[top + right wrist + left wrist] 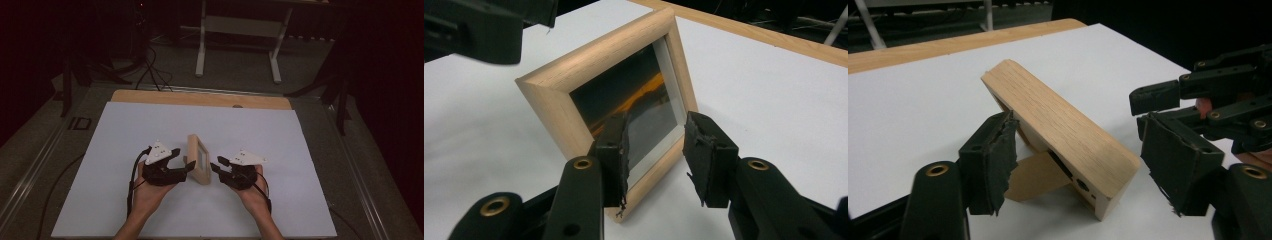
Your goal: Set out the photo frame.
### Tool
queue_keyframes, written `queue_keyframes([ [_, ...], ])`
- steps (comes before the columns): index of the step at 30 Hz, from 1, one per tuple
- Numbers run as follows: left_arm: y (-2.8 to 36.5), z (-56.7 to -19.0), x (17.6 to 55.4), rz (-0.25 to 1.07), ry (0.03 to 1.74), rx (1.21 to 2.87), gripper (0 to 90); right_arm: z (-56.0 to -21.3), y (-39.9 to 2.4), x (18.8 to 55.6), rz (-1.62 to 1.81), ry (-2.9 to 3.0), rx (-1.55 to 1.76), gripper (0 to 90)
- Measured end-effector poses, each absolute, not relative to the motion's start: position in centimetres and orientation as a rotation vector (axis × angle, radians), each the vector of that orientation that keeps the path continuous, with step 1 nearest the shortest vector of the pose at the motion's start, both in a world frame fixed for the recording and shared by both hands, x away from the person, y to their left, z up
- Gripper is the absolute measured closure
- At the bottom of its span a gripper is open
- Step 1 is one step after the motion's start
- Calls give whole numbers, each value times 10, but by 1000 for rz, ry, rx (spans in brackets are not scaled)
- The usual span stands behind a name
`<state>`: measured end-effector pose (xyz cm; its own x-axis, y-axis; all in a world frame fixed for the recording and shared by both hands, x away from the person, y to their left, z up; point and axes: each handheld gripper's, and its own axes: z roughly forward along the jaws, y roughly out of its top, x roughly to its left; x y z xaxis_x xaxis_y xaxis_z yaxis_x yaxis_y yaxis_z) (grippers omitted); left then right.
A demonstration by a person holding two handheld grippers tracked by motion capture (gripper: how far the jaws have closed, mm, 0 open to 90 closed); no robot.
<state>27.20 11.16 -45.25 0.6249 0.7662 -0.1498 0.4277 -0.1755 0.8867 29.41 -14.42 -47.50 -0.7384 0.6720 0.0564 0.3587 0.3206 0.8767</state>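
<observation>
Standing on its back prop mid-sheet, the wooden photo frame [198, 159] looks set up; left gripper [186, 169] at nine o'clock and right gripper [216, 168] at three gape empty, withdrawal remaining.

High view: fixed above the person's side, facing forward and down over the whole desk [150, 125].
Left claw view: rides low on the left claw [1078, 165], close behind the wooden frame [1058, 130].
Right claw view: rides on the right claw [655, 150], close before the frame's glass front.
Shared: all three views take in the frame between the claws.
</observation>
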Motion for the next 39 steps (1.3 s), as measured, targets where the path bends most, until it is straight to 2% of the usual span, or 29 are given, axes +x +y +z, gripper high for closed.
queue_keyframes([
  [10, 98, -460, 274, 413, 991, 1854, 287, -474, -147, 295, 1387, 2266, 933, 619],
  [16, 89, -466, 277, 428, 1014, 1869, 242, -475, -147, 295, 1383, 2269, 931, 617],
  [21, 84, -470, 279, 421, 1023, 1869, 241, -474, -150, 296, 1388, 2260, 938, 617],
  [39, 80, -479, 287, 401, 1056, 1872, 290, -470, -156, 296, 1403, 2238, 952, 612],
])
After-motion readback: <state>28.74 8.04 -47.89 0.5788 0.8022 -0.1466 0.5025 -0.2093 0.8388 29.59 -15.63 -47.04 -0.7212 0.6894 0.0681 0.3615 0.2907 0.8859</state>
